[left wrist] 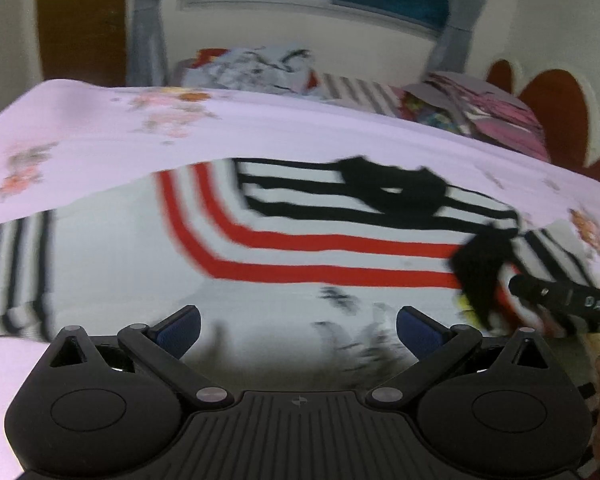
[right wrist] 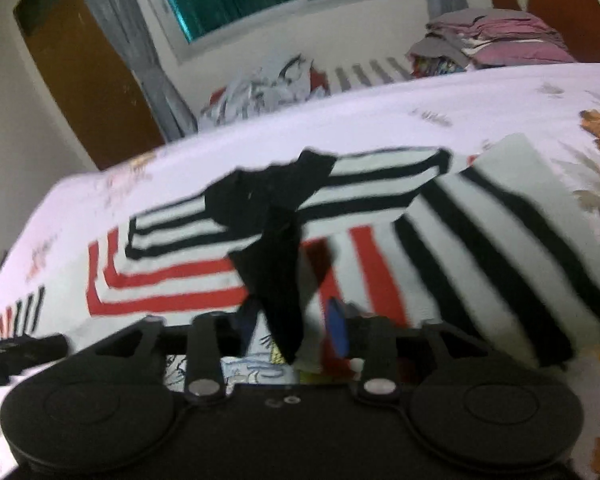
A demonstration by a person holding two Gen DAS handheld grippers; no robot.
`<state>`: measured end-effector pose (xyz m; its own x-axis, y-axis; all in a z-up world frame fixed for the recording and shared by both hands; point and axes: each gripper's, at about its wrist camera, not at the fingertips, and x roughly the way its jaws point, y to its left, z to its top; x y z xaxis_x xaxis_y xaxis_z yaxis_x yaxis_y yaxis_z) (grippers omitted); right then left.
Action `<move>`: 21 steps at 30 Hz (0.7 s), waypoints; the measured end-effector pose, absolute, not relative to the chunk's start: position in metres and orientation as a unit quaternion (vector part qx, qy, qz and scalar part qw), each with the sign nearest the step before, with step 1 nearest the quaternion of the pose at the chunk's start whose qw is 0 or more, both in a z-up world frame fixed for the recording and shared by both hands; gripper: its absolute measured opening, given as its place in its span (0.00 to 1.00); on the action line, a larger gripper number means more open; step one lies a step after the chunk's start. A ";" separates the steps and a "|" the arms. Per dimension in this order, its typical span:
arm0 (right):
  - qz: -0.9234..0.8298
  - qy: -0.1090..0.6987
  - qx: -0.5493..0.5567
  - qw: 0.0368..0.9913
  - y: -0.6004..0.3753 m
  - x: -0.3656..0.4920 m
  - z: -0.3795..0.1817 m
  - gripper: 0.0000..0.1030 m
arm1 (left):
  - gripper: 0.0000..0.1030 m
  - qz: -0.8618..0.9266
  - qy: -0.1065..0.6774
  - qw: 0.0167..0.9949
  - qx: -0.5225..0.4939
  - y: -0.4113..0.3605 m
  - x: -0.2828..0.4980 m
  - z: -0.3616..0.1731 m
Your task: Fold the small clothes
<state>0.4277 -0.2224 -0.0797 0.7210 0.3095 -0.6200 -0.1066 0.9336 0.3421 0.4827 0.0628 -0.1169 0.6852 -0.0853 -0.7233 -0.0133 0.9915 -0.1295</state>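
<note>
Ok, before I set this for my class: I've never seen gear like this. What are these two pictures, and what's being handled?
There is no robot here. A person holds a two-finger gripper in each hand, and a wide-angle camera on each gripper looks along its fingers. One picture comes from the left gripper and the other from the right gripper.

Both look down at a bed with a floral sheet. A white garment with red and black stripes is spread out on it. More clothes are piled at the far side.

The left gripper is open and holds nothing. The right one's fingers stand apart around the garment's black trim and do not seem to pinch it.
</note>
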 end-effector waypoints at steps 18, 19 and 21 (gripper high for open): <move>-0.092 0.321 0.246 0.910 -0.396 0.384 -0.080 0.35 | 0.18 -0.083 0.442 0.888 -0.096 -0.034 0.547 -0.161; -0.094 0.324 0.249 0.908 -0.398 0.384 -0.082 0.35 | 0.08 -0.084 0.440 0.888 -0.103 -0.033 0.547 -0.161; -0.094 0.328 0.252 0.905 -0.398 0.384 -0.083 0.35 | 0.06 -0.086 0.428 0.893 -0.113 -0.026 0.546 -0.154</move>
<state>0.3836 -0.3976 -0.0826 0.7670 -0.0041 -0.6416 0.3354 0.8550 0.3955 0.5461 -0.0265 -0.1536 0.6191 -0.2500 -0.7445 0.0567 0.9597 -0.2751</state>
